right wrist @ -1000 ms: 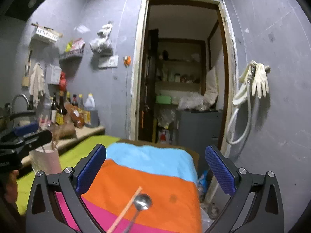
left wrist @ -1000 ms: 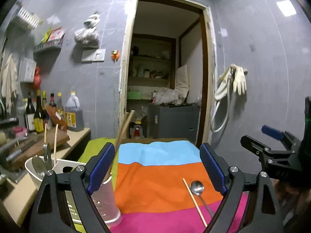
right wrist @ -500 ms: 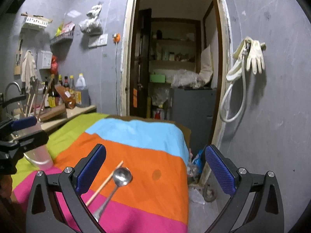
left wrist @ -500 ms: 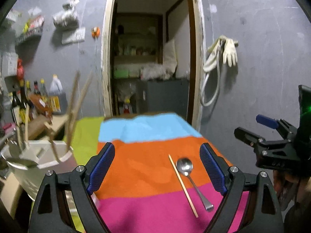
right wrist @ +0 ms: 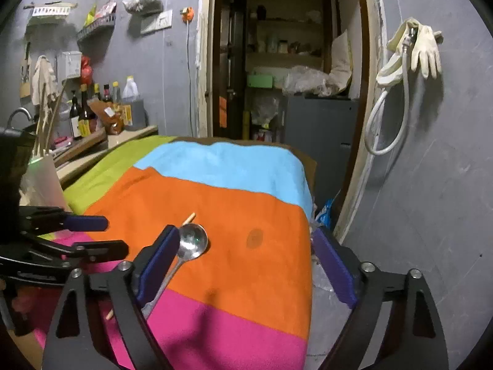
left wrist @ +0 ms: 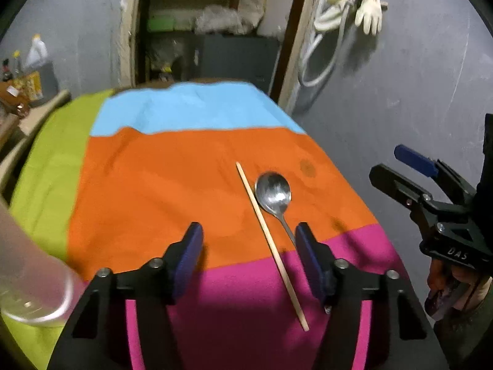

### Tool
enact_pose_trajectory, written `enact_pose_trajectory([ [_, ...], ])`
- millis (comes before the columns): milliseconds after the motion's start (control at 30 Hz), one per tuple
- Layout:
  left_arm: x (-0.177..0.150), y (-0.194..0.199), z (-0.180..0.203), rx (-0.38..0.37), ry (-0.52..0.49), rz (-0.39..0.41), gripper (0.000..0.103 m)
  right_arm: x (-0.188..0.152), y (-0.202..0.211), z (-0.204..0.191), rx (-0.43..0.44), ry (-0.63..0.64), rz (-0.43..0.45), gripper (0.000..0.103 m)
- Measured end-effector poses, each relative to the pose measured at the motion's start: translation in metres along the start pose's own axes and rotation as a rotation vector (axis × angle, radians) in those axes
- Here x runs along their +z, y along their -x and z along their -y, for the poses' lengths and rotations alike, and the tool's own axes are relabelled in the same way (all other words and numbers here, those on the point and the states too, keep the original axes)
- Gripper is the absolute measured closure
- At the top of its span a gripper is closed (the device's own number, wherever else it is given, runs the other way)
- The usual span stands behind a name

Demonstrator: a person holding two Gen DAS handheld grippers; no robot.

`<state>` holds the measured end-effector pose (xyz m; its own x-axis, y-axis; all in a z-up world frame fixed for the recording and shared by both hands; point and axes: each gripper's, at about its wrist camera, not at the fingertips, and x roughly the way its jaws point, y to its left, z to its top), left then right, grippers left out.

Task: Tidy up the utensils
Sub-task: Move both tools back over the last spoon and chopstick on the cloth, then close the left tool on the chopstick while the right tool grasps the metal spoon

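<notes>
Just spoon [left wrist: 274,191] beyond left hand-held gripper [left wrist: 249,246]

Spoon [right wrist: 192,240] handle behind right claw's finger [right wrist: 157,265], cup [left wrist: 29,280] blurred (cut off at frame edge), shelf items indistinct

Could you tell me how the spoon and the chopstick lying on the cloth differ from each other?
The spoon is shiny metal with a round bowl; the chopstick is pale wood, thin and straight throughout. The chopstick looks longer than the spoon. Both lie flat, side by side, across the orange and pink stripes of the cloth.
</notes>
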<state>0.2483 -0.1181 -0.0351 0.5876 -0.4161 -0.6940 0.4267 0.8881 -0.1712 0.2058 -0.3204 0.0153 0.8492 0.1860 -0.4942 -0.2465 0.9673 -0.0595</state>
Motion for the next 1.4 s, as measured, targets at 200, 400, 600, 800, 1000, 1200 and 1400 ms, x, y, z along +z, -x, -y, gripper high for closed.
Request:
enact_pose_trajectory([
  [200, 0.000, -0.020, 0.000, -0.004, -0.003, -0.076, 0.063, -0.004, -0.016, 0.005, 0.041, -0.015, -0.081, 0.027],
  [400, 0.005, -0.039, -0.008, -0.028, 0.017, -0.143, 0.071, -0.006, -0.036, 0.004, 0.093, -0.014, -0.171, 0.033],
  [600, 0.017, -0.053, -0.007, -0.022, 0.005, -0.180, 0.079, -0.006, -0.048, 0.005, 0.098, 0.002, -0.209, 0.035],
  [800, 0.023, -0.057, -0.013, -0.009, 0.027, -0.213, 0.097, -0.010, -0.059, 0.002, 0.123, 0.005, -0.254, 0.038],
  [1000, 0.017, -0.041, -0.021, 0.014, 0.056, -0.206, 0.100, -0.010, -0.069, -0.014, 0.156, 0.050, -0.292, 0.039],
  [1200, 0.004, -0.023, -0.030, 0.024, 0.071, -0.212, 0.100, -0.010, -0.083, -0.032, 0.189, 0.077, -0.337, 0.041],
  [1400, -0.004, -0.017, -0.028, 0.031, 0.058, -0.238, 0.100, -0.008, -0.097, -0.045, 0.159, 0.098, -0.373, 0.045],
])
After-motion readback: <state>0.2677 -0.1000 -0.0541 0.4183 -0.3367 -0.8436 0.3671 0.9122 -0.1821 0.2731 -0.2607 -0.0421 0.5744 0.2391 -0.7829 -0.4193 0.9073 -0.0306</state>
